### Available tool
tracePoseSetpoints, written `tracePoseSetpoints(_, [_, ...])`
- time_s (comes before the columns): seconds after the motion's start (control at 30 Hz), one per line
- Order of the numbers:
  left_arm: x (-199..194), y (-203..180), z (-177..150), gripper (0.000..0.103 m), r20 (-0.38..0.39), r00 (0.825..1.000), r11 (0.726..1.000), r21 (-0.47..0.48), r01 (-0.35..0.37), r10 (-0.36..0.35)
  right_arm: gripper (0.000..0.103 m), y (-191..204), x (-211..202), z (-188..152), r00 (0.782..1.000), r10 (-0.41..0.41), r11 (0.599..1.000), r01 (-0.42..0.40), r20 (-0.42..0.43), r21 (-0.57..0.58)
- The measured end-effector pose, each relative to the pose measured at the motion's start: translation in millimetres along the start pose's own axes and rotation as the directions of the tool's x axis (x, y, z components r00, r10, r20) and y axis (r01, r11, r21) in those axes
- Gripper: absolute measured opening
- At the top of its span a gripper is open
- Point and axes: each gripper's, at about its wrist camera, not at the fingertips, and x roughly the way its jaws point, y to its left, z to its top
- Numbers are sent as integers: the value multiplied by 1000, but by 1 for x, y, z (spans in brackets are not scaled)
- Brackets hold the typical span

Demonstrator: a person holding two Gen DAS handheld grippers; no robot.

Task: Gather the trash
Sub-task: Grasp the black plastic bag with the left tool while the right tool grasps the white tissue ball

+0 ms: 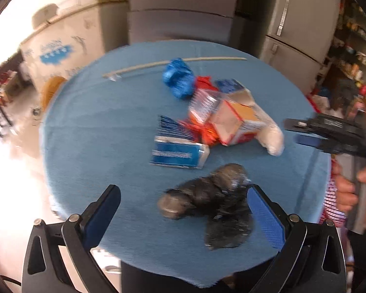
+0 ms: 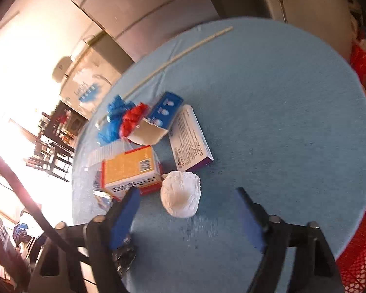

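Left wrist view: the left gripper (image 1: 183, 210) is held spread above a crumpled black bag (image 1: 217, 210), nothing grasped. Beyond, boxes (image 1: 231, 122) and wrappers are heaped mid-table (image 1: 97, 122). The right gripper (image 2: 188, 210) is parted, unclenched, near a white paper wad (image 2: 180, 195).

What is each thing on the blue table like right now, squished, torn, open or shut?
white paper ball: crumpled, loose.
black bag: scrunched, lying flat.
orange box: on its side.
blue-and-white carton: torn open.
blue wrapper: crumpled.
left tongs: open, empty.
right tongs: open, empty.
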Motion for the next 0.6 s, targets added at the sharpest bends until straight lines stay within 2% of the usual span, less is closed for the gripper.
tracePoseSetpoints(0.07, [7, -10, 1, 99, -2, 1000, 999, 26, 22, -22, 76, -2, 14, 3, 999, 4, 1000, -4, -34, 13])
tracePoseSetpoints(0.17, [20, -21, 2, 90, -5, 999, 996, 78, 37, -37, 62, 2, 33, 6, 996, 30, 999, -28, -79, 26])
tracePoseSetpoints(0.23, [30, -20, 0, 85, -27, 999, 994, 99, 49, -47, 59, 5, 41, 4, 994, 31, 999, -28, -106, 28])
tracePoseSetpoints(0.33, [46, -14, -4, 69, -86, 992, 991, 97, 96, -88, 43, 5, 53, 3, 991, 32, 999, -29, -128, 29])
tracePoseSetpoints(0.37, [52, -11, -5, 64, -109, 988, 990, 86, 116, -106, 41, 5, 53, 2, 990, 34, 999, -30, -134, 31])
tracePoseSetpoints(0.43, [57, -9, -7, 63, -104, 987, 987, 86, 133, -124, 40, 5, 58, 2, 991, 39, 999, -34, -126, 37])
tracePoseSetpoints(0.6, [60, -12, -8, 51, -101, 981, 978, 116, 176, -165, 40, 3, 46, -4, 994, 31, 999, -28, -109, 30])
